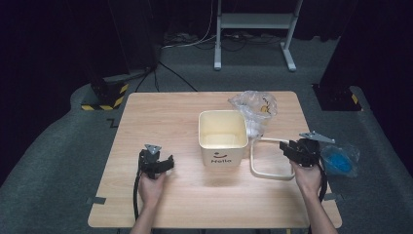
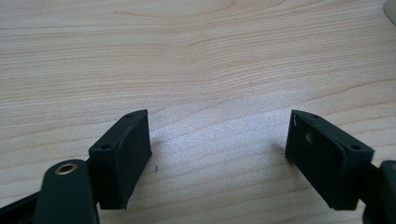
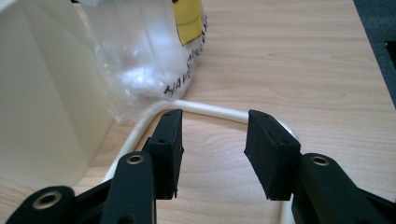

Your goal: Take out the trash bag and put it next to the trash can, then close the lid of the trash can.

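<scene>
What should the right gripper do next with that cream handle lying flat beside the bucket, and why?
Probably ease the right gripper lower and close on the thin cream loop handle. Its black fingers stand apart just over the handle's curved end, with nothing between them, and the handle lies flat on the pale wooden table beside the cream square plastic bucket.

The light wood worktop [image 1: 160, 117] carries a cream bin [image 1: 222, 137] at its middle, between the two claws. Its white loop handle [image 1: 265, 158] lies flat just before the right claw [image 1: 290, 147]. Beyond that claw sits a crumpled clear bag [image 1: 253, 109]; a blue-filled bag [image 1: 340, 160] rests beside it, at the worktop's edge.
</scene>
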`<state>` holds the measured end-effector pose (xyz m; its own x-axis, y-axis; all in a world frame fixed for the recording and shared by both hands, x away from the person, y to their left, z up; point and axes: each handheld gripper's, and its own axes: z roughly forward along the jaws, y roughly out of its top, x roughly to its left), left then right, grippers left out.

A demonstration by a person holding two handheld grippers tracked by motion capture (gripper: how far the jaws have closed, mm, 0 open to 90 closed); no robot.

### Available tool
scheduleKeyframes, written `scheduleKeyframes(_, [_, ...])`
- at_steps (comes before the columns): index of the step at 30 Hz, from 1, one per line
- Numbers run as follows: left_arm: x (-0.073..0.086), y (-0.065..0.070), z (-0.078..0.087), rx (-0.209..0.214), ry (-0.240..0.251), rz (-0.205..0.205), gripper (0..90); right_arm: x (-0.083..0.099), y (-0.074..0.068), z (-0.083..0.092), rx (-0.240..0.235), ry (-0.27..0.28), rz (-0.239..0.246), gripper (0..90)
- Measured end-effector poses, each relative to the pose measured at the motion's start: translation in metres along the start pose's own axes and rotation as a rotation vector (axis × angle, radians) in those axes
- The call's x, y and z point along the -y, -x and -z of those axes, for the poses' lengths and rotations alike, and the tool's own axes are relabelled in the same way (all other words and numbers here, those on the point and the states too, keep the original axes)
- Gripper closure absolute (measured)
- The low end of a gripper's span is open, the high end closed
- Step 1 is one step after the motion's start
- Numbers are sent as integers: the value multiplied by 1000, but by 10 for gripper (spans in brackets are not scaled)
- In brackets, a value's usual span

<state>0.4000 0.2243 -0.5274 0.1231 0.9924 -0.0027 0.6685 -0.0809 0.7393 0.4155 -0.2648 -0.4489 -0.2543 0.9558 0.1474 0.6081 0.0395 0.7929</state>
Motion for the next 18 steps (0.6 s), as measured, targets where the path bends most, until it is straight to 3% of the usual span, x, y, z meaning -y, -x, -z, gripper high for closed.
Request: scheduleKeyframes(18, [0,0,0,0,0,0,222,22,8,-13,70,-64,-26,545])
